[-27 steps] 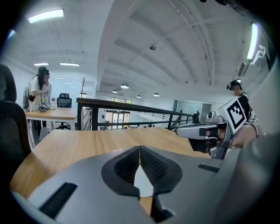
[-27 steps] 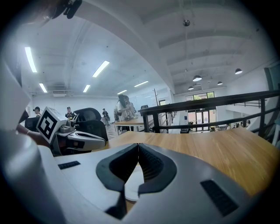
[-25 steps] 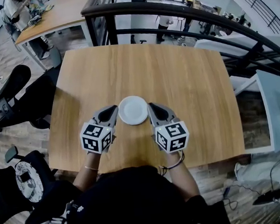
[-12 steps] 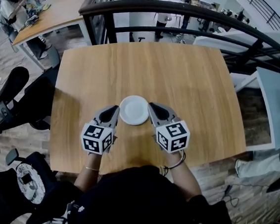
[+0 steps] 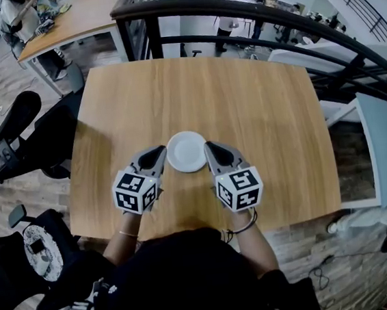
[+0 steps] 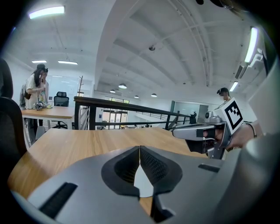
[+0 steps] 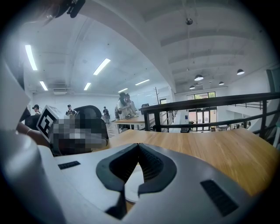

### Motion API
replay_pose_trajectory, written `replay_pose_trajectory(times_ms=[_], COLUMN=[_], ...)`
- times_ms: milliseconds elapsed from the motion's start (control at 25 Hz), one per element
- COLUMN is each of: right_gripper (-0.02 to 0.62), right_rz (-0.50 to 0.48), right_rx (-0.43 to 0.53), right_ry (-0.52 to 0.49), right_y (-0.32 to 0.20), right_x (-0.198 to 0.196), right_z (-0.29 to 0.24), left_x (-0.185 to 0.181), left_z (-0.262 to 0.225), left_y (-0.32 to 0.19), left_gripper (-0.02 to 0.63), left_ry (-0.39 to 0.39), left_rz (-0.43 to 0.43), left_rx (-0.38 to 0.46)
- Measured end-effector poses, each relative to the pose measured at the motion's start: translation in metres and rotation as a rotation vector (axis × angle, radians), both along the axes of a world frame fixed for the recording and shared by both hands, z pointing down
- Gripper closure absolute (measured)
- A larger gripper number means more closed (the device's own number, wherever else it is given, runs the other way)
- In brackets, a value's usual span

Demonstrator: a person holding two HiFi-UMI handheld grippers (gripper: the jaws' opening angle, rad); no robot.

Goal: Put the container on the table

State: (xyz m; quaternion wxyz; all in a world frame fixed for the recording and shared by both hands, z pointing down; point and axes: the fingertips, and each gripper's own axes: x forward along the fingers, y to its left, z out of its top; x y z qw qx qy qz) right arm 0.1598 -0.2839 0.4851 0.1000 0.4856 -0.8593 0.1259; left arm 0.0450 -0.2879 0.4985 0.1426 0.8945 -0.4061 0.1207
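Note:
A round white container [image 5: 186, 151] sits between my two grippers near the front of the wooden table [image 5: 193, 89]. My left gripper [image 5: 159, 150] pinches its left rim and my right gripper [image 5: 207, 145] pinches its right rim. In the left gripper view the jaws of the left gripper [image 6: 140, 149] meet at their tips, with the white container [image 6: 142, 183] showing in the gap between them. In the right gripper view the right gripper [image 7: 138, 147] looks the same, and the container [image 7: 132, 181] shows between its pads. I cannot tell whether the container rests on the wood or hangs just above it.
A black railing [image 5: 234, 16] runs behind the table's far edge. Black office chairs [image 5: 12, 128] stand at the left, and a white desk [image 5: 385, 144] at the right. Another wooden table [image 5: 76, 19] with a person at it is at the far left.
Almost nothing: both grippers and the container between them have drifted a touch to the right and away from me, and the grip is the same.

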Motion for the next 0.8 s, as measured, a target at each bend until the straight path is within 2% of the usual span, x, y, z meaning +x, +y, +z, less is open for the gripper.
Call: replay_pose_trajectory(times_ms=[360, 560, 800], right_gripper=[0.577, 0.577, 0.577], right_rz=[0.001, -0.001, -0.003], right_rx=[0.012, 0.019, 0.022], right_ry=[-0.003, 0.001, 0.003], right_y=[0.004, 0.006, 0.009], right_x=[0.003, 0.005, 0.002], right_z=[-0.007, -0.01, -0.011], left_x=[0.008, 0.017, 0.015], left_z=[-0.008, -0.013, -0.016], left_y=[0.006, 0.012, 0.013], left_gripper=[0.588, 0.588, 0.588], left_ry=[0.013, -0.02, -0.013], left_rz=[0.03, 0.065, 0.065], left_rx=[0.022, 0.055, 0.064])
